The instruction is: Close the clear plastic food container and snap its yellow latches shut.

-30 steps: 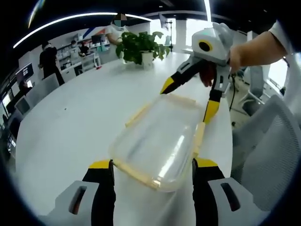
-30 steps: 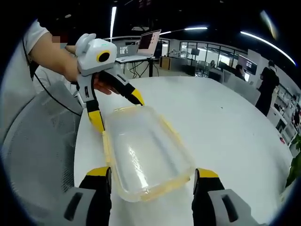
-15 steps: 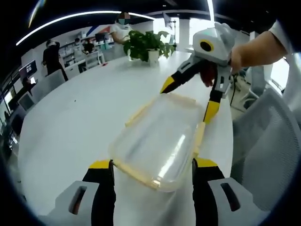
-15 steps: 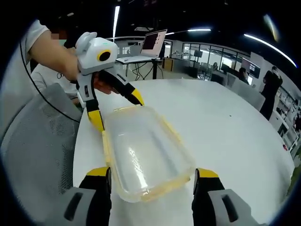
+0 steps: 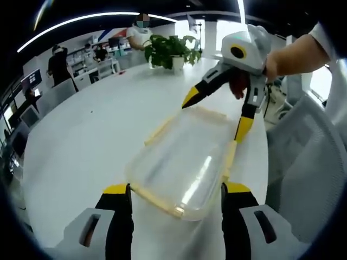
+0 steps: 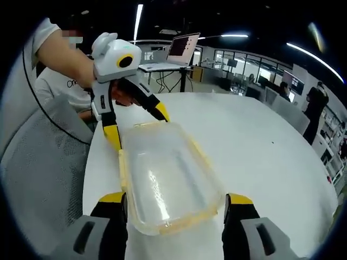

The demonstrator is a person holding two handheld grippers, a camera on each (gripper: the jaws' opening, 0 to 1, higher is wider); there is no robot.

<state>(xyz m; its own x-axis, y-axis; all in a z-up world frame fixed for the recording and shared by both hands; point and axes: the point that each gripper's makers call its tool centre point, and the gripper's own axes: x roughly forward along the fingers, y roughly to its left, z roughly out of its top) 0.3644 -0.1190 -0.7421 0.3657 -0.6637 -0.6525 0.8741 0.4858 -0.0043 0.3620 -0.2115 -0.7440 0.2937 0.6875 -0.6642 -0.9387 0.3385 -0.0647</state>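
Observation:
A clear plastic food container (image 5: 181, 162) with its lid on and yellow latches along the rim lies on the white table (image 5: 81, 141) near the edge. My left gripper (image 5: 176, 189) is open, its jaws on either side of one short end. My right gripper (image 5: 217, 115) is open at the far end, held by a person's hand. In the right gripper view the container (image 6: 165, 179) runs away from my right gripper (image 6: 176, 199), whose jaws flank the near end. The left gripper (image 6: 137, 125) straddles the far end there. I cannot tell whether any jaw touches the container.
A potted plant (image 5: 171, 50) stands at the table's far side, with people and desks behind it. A grey mesh chair (image 5: 303, 179) sits against the table edge beside the container. A laptop (image 6: 181, 49) is on a stand beyond the table.
Both views have shifted slightly with the hands. The container and both open grippers keep the same places relative to each other.

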